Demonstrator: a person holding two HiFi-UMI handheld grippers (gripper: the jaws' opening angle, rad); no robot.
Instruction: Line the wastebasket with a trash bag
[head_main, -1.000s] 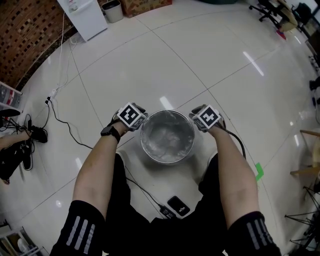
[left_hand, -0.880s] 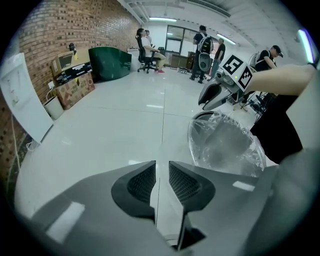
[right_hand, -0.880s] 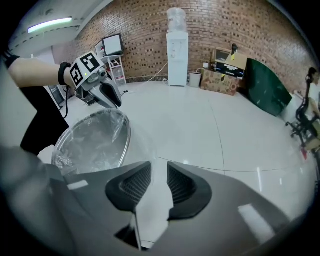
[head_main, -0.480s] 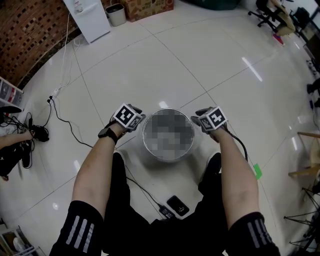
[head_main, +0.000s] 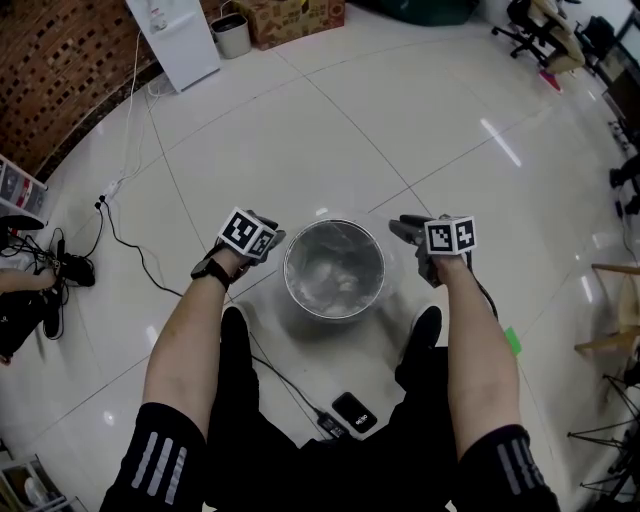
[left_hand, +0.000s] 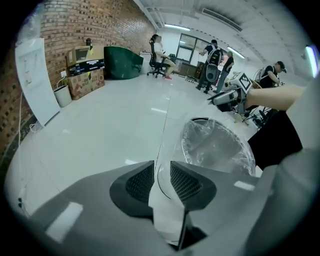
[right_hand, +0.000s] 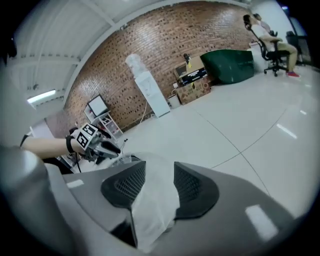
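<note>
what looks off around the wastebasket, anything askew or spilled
Nothing is spilled or askew: the wastebasket stands upright, trash bag inside. Only oddity: bag film lies between the jaws of the left hand-held gripper and right hand-held gripper, which have just been opening.

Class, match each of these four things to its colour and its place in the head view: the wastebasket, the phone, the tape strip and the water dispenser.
Things:
1. wastebasket
2. phone
3. tape strip
4. water dispenser

Colour and place:
A. green, at the right
B. white, top left
C. silvery, in the centre
D. black, bottom centre

Pairs: 1-C, 2-D, 3-A, 4-B
</note>
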